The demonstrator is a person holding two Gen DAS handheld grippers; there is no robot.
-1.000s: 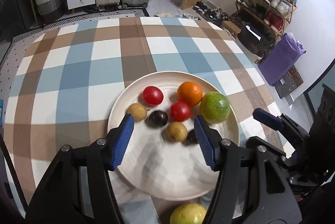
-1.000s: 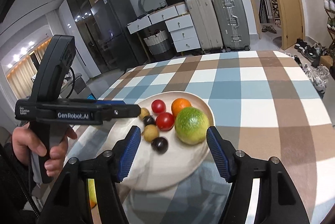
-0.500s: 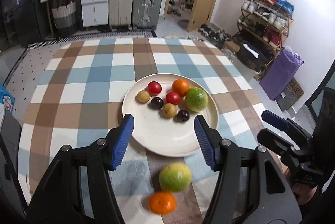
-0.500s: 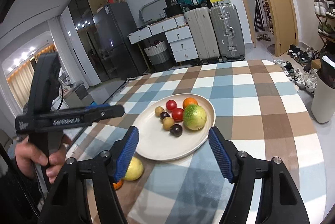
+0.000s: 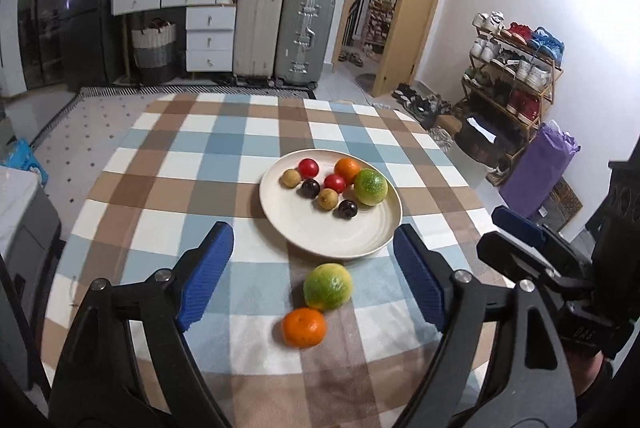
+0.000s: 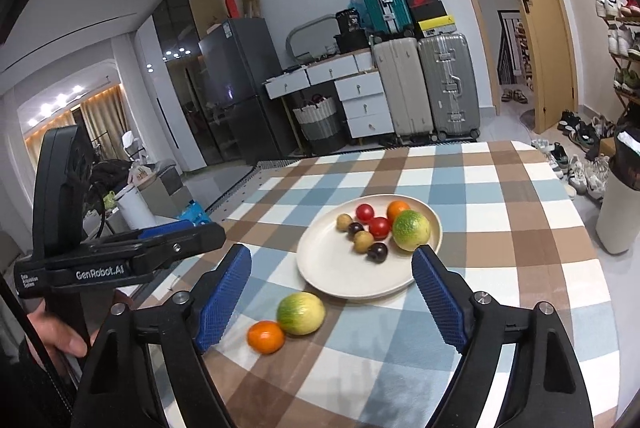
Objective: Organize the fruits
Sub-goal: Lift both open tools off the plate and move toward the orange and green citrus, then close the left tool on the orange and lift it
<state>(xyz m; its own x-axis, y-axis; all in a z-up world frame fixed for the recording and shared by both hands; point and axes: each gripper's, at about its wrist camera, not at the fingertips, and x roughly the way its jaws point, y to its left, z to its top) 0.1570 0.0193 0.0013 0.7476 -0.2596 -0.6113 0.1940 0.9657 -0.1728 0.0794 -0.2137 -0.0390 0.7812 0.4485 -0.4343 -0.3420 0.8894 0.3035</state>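
Both grippers — left [image 5: 312, 276] and right [image 6: 332, 292] — have just been opening, jaws wide and empty, over the near orange [image 5: 303, 327] and green fruit [image 5: 328, 286] outside the plate [image 5: 312, 240] — presumably next.

The side of the left claw [image 6: 182, 234] bears white lettering "GenRobot.AI". A smaller white label at its rear reads "Data Acquisition System". No other marking is legible.

3 suitcases [image 5: 280, 32], shoe rack [image 5: 516, 64]
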